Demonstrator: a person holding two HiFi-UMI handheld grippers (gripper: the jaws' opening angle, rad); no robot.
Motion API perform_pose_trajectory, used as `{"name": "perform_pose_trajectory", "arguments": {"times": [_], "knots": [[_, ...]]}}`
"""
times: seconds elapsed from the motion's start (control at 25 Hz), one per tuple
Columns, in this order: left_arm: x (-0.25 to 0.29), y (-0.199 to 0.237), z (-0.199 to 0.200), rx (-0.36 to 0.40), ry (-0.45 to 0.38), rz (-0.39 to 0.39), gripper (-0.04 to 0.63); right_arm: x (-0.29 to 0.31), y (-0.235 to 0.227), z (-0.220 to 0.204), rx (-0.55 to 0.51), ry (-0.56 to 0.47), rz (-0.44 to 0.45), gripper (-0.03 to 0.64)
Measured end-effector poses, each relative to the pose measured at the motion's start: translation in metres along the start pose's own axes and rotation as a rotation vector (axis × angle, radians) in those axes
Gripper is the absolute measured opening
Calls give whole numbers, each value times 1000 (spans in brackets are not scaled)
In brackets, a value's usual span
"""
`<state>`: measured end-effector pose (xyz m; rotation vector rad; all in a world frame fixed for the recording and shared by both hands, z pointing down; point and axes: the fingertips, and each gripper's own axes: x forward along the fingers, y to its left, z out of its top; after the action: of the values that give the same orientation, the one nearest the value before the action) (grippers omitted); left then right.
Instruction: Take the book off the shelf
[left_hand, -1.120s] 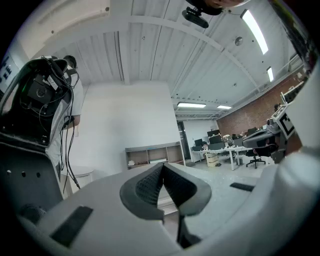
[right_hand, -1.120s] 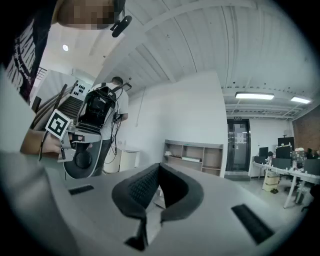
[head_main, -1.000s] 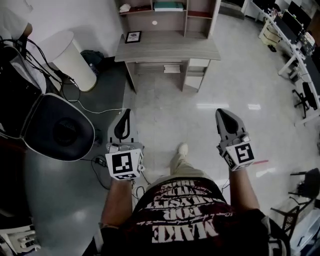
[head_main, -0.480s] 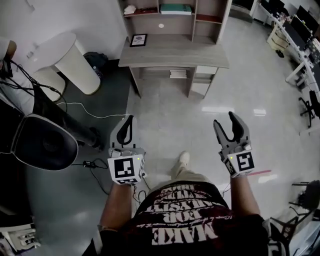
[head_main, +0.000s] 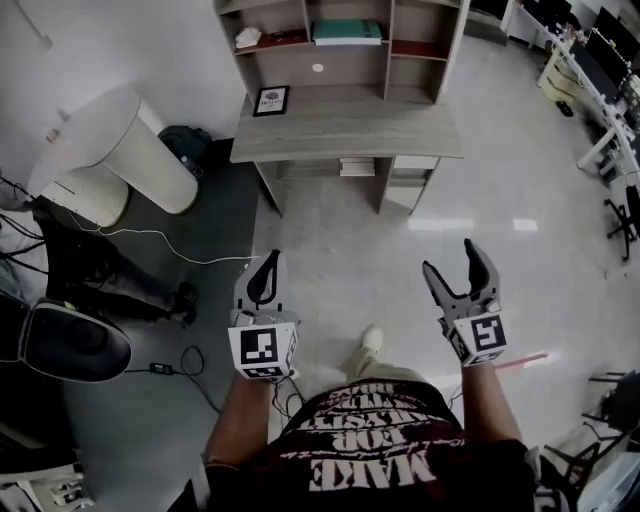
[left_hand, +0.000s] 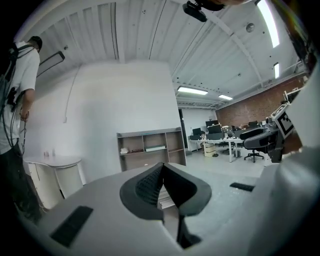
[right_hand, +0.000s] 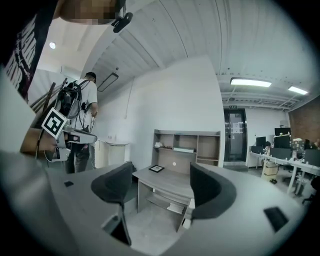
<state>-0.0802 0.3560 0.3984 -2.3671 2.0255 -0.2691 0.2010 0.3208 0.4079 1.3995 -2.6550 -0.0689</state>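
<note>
Flat teal book (head_main: 347, 32) lies at the top centre of the head view, flat in the middle compartment of the grey wooden desk-top shelf unit (head_main: 395, 45), which stands on the grey wooden desk (head_main: 350, 125). A small black-framed picture (head_main: 270, 100) is propped on the desk surface, below and left of the book. Both claws are low in the frame, well apart from the book and over the glossy floor. The left gripper (head_main: 268, 262) sits left of centre, clenched: its own view shows the pads meeting at the tip with nothing between them, and the shelf unit and book are small in the distance just above the jaw tips. The right gripper (head_main: 455, 265) sits right of centre, released and opening, with nothing gripped — its view has the desk framed in the gap between the two pads and the book above the gap, far off. A white round pedestal table (head_main: 130, 140) is at upper left, and a black office chair (head_main: 70, 345) at the left edge.
</note>
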Motion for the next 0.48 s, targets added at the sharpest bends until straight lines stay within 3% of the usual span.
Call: {"name": "perform_pose_trajectory", "arguments": {"times": [0.2,0.48], "knots": [[51,-4,1,-17,18,6,7,32,-28,-8,4,30,35,373],[112,-15,35,15,-32,13,6,69,-81,5,16,-11,50,377]]}}
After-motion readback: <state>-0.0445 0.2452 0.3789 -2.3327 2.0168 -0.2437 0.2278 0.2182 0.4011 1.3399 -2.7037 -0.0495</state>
